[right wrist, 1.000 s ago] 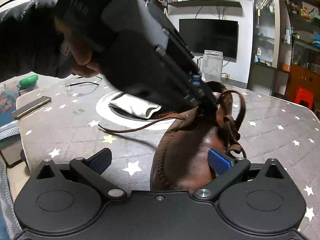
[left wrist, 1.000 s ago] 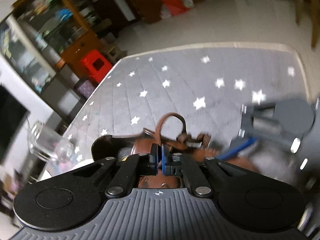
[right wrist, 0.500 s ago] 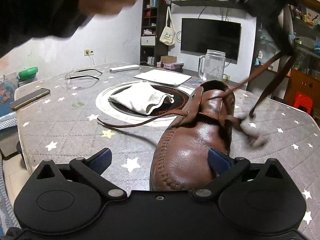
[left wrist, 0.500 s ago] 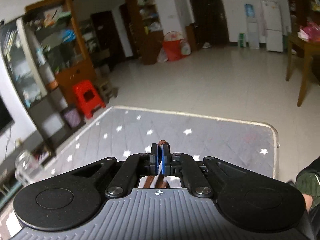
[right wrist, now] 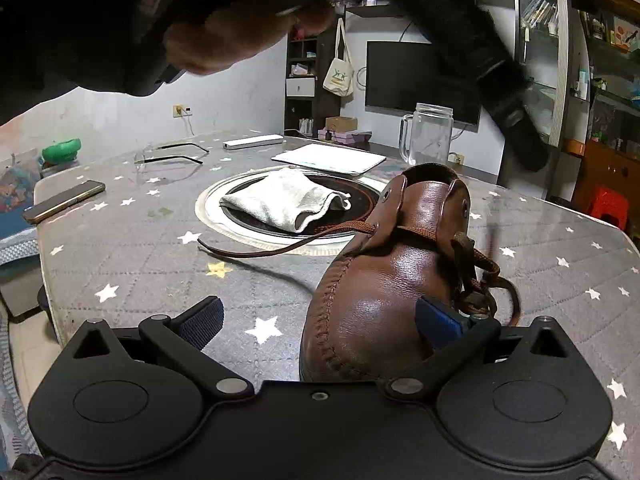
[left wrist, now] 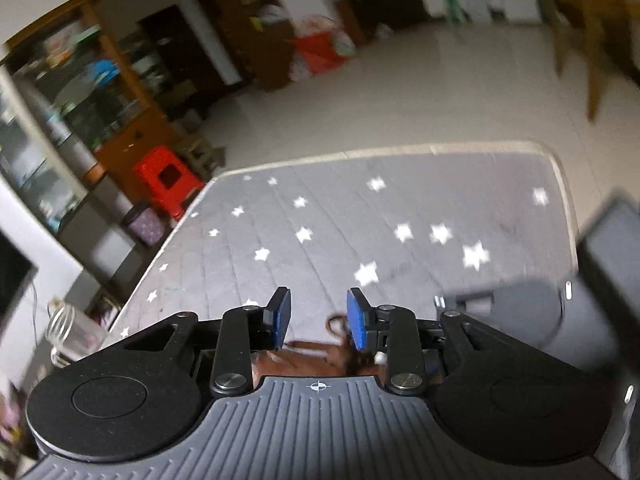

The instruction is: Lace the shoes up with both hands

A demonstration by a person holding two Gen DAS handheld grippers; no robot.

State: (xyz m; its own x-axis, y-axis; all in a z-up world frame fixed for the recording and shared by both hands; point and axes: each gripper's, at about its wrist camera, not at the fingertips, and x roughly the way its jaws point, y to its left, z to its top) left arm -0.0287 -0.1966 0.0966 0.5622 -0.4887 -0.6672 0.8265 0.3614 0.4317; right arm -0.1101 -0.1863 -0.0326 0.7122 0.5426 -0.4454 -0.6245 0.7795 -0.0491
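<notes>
**On the table: lace loose, both grippers empty**

Between my right gripper's (right wrist: 320, 318) spread fingers stands the shoe (right wrist: 392, 276), toe toward me. Its lace (right wrist: 478, 276) lies bunched just beside the right pad; the other end trails left. My left gripper (left wrist: 319, 316) hovers above, released. I'd pinch the lace near its tip, then aim squarely at the next eyelet.
</notes>
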